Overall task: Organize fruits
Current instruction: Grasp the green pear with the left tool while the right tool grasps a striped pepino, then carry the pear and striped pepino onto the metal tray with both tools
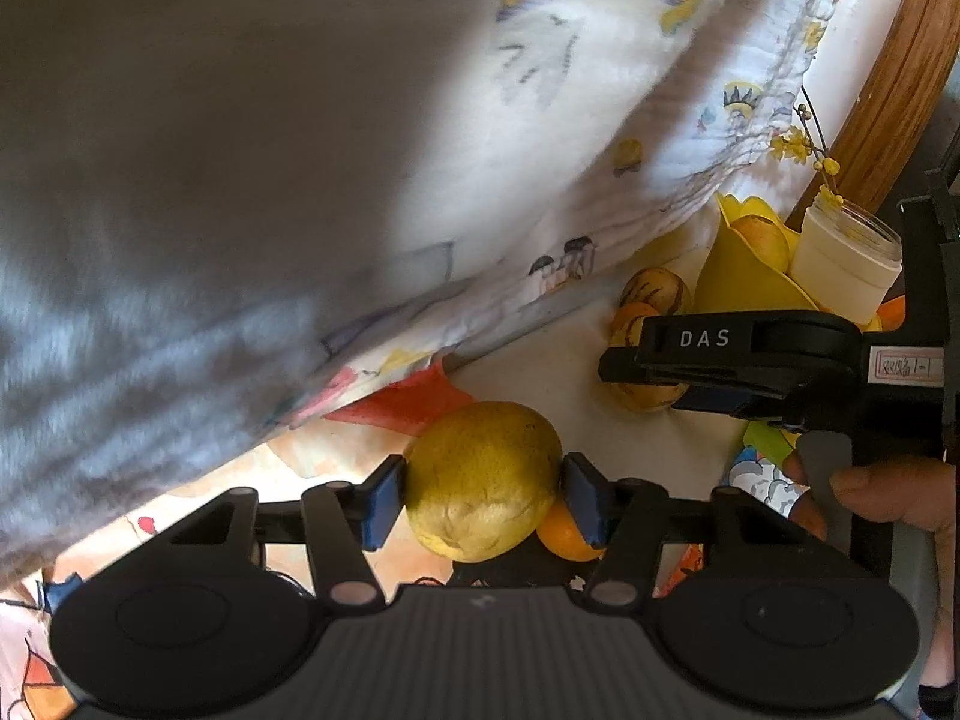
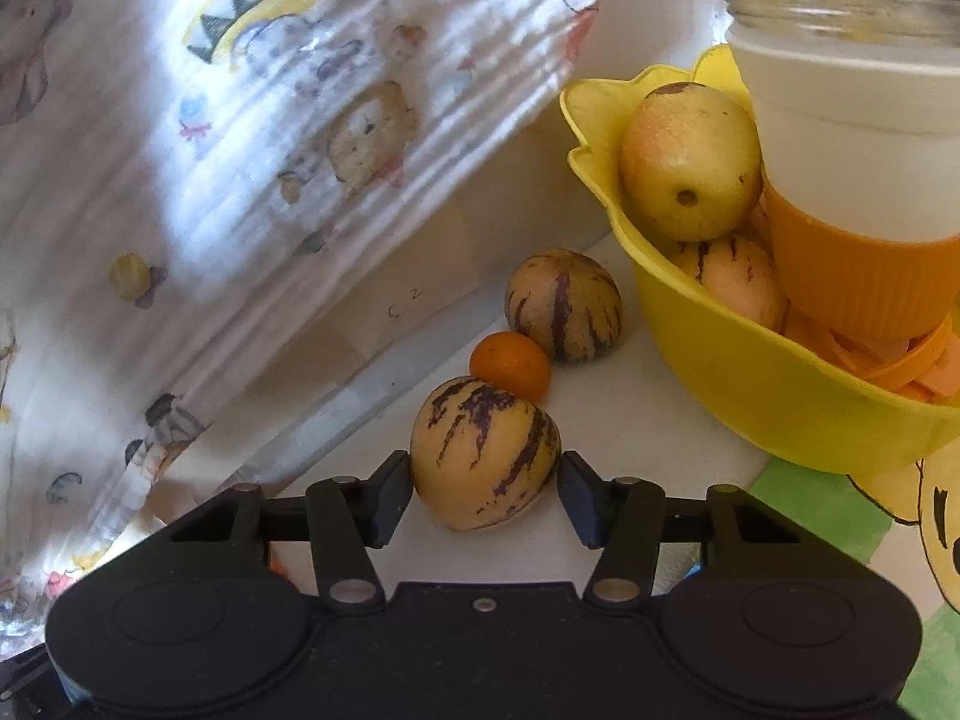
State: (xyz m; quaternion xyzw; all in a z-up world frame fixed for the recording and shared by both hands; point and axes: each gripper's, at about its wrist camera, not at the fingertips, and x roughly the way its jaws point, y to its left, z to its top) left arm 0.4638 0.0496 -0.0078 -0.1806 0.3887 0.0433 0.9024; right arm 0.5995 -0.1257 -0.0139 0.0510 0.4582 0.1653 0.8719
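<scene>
My left gripper [image 1: 483, 495] is shut on a yellow-green lemon [image 1: 483, 480] and holds it above the table, with a small orange [image 1: 564, 531] just behind it. My right gripper [image 2: 486, 495] has its pads against the sides of a purple-striped pepino melon [image 2: 486, 456] that rests on the white table. Beyond it lie a small orange [image 2: 513, 363] and a second striped melon [image 2: 564, 303]. A yellow bowl [image 2: 750, 372] at the right holds a yellow fruit [image 2: 690, 162] and another striped fruit [image 2: 738, 276]. The right gripper also shows in the left wrist view [image 1: 744, 354].
A white jar with an orange sleeve [image 2: 852, 180] stands in the yellow bowl, with flower stems in it. A cartoon-print cloth [image 2: 270, 138] hangs over a box along the left. A printed mat [image 2: 840, 510] lies under the bowl. A wooden edge [image 1: 888, 78] is at the far right.
</scene>
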